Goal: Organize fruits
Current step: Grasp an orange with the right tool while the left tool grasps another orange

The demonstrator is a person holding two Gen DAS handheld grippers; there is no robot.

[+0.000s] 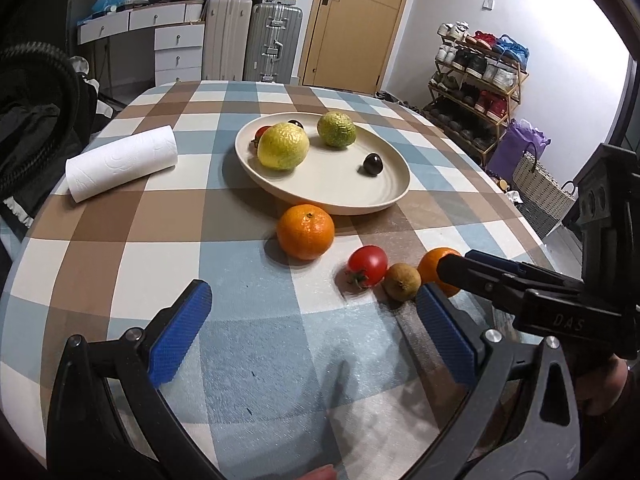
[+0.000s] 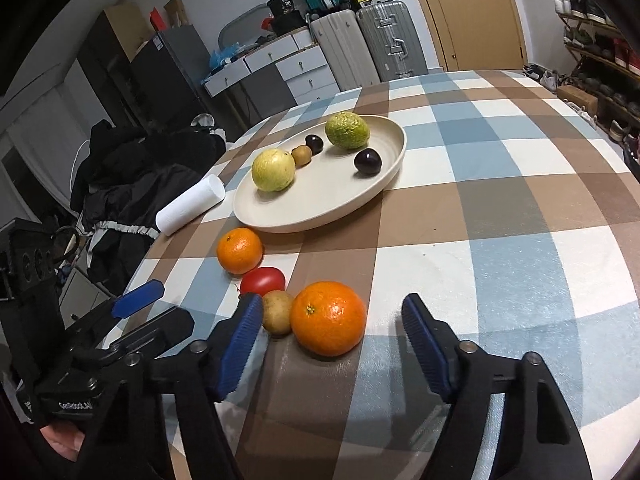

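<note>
Checked cloth in blue, brown and white covers the counter (image 2: 500,208), with suitcases, drawers and a wooden door along the back wall. Nearest the cameras, both claws stand released with their blue pads spread wide. The right claw (image 2: 332,344) sits low over the cloth, its pads on either side of the near orange (image 2: 328,318) without touching it; its left pad is just beside a small brown fruit (image 2: 277,312). The left claw (image 1: 312,332) hovers above bare cloth, holding nothing, with the right claw's fingers reaching across its right side.

Next out, the fruits lie in a loose row: the near orange touches the small brown fruit, which touches a red tomato (image 2: 263,280), and beyond that, just beside the tomato, sits a second orange (image 2: 239,250) close to the plate's rim.

Farther on, the cream plate (image 2: 320,216) holds a yellow-green round fruit (image 2: 274,170), a greener bumpy citrus (image 2: 347,130), two dark plums (image 2: 367,163), one near the right rim and one behind, and a small brown fruit between them. From the left wrist view, something red peeks out behind the yellow-green fruit. Left of the plate lies a paper towel roll (image 1: 120,162) on its side, near the counter's edge, with dark clothing piled beyond it.
</note>
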